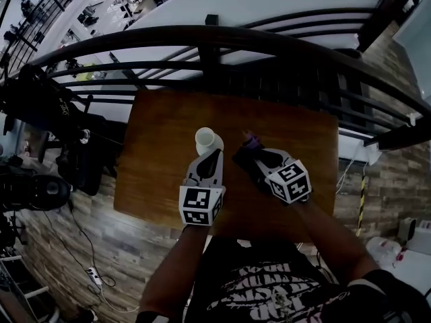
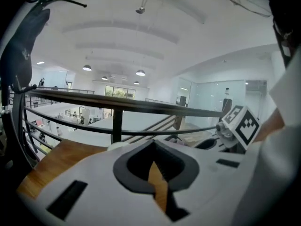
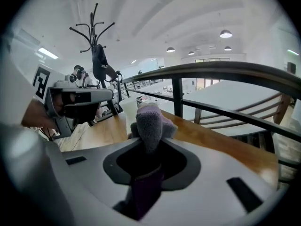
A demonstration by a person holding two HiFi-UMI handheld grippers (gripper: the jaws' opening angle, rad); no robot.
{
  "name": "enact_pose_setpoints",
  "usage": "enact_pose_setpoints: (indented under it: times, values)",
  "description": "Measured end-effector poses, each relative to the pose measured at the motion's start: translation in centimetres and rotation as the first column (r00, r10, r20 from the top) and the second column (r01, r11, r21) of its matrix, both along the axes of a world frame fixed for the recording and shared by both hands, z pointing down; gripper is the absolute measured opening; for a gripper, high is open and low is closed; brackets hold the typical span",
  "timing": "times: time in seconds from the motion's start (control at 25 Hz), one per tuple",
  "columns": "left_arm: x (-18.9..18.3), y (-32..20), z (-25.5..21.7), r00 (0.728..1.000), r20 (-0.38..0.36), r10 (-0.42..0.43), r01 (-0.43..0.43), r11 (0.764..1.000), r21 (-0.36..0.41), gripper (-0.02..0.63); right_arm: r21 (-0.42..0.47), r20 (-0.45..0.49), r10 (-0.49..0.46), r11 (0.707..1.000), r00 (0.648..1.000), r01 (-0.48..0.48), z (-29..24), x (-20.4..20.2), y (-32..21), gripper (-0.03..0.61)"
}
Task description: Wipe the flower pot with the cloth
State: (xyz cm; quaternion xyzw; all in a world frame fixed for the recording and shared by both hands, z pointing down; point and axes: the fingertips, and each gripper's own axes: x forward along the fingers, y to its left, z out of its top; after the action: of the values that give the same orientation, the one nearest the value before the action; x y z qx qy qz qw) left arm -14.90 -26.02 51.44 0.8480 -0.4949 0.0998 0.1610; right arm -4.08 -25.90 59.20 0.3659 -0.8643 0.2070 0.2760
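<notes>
A small white flower pot (image 1: pixel 208 140) stands upright near the middle of the wooden table (image 1: pixel 161 153). My left gripper (image 1: pixel 214 156) hovers just in front of the pot, its jaws together with nothing between them; in the left gripper view only the pot's rim (image 2: pixel 119 146) shows past the gripper (image 2: pixel 153 147). My right gripper (image 1: pixel 248 151) is beside the pot on the right, shut on a bunched purple cloth (image 1: pixel 251 140). In the right gripper view the cloth (image 3: pixel 149 119) sticks up out of the jaws, with the pot (image 3: pixel 127 112) just behind it.
A dark curved railing (image 1: pixel 215 42) runs along the table's far edge, with an open drop beyond. Black equipment (image 1: pixel 40 106) and a coat rack (image 3: pixel 96 46) stand left of the table. A power strip (image 1: pixel 94 278) lies on the wooden floor.
</notes>
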Motion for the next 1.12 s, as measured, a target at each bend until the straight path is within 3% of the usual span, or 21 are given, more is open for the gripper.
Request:
enact_pose_setpoints:
  times: [0.16,0.36,0.64,0.88,1.12]
  values:
    - [-3.2,-3.5,-1.9,1.0,0.03,-0.009,0.008,0.999,0.049,-0.002,0.025,-0.02,-0.039,0.999,0.999,0.04,-0.5,-2.9,-2.2,0.077]
    - [-3.5,-6.4,-0.7,0.995,0.082,0.063,-0.064,0.998,0.007,-0.002,0.072,-0.126,-0.092,0.992,0.988,0.101,0.4,-5.2,-5.6,0.078]
    - [-2.5,-7.8,1.9,0.986,0.119,0.118,-0.116,0.993,-0.017,-0.002,0.108,-0.317,-0.202,0.963,0.927,0.247,2.2,-7.6,-8.6,0.078]
    - [-2.6,-7.6,1.9,0.982,0.138,0.132,-0.135,0.991,0.016,-0.002,0.07,-0.387,-0.305,0.931,0.87,0.358,4.7,-8.9,-5.8,0.078]
    - [-2.9,-7.6,1.9,0.986,0.133,0.105,-0.112,0.993,0.047,-0.002,0.028,-0.331,-0.357,0.922,0.874,0.387,5.7,-10.4,-0.3,0.078]
